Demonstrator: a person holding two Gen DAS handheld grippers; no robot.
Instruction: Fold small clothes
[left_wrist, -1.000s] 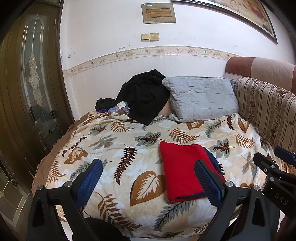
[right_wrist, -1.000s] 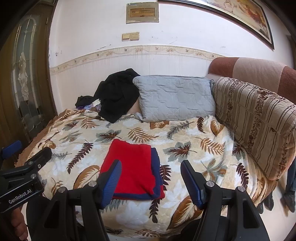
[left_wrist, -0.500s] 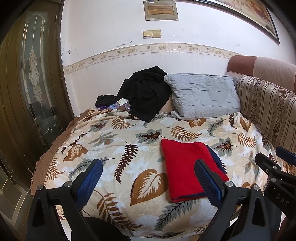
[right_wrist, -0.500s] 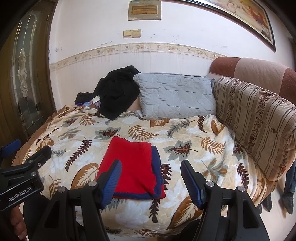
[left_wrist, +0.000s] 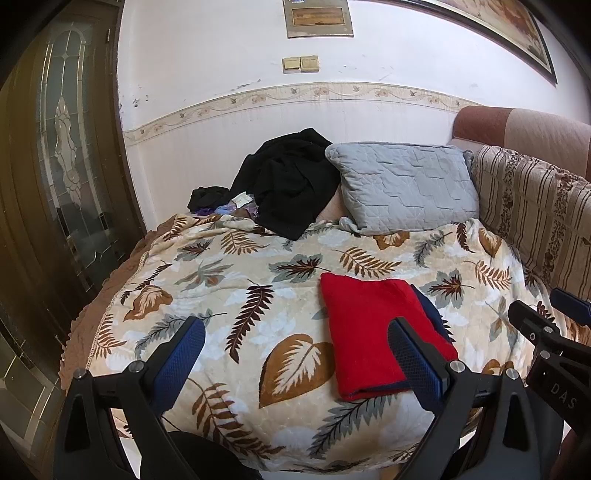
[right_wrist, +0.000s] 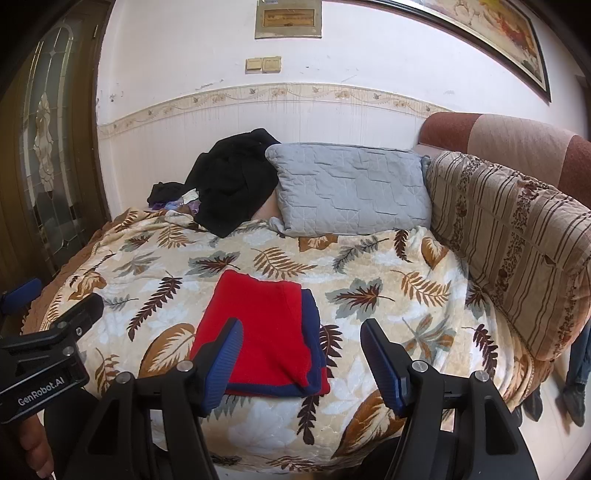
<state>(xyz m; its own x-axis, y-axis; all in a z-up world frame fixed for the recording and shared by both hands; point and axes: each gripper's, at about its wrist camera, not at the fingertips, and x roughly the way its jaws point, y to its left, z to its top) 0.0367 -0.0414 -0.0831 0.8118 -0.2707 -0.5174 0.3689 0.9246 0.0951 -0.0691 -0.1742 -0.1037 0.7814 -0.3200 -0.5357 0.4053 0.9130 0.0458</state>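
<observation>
The folded red-and-navy knitted garment (left_wrist: 380, 332) lies unmoved on the leaf-patterned bed blanket (left_wrist: 236, 280); both views have tilted slightly downward. Left claw (left_wrist: 295, 354) and right claw (right_wrist: 301, 354) stay wide, empty.

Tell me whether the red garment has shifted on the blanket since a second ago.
No. The red garment keeps its place beside the same brown leaf print.
</observation>
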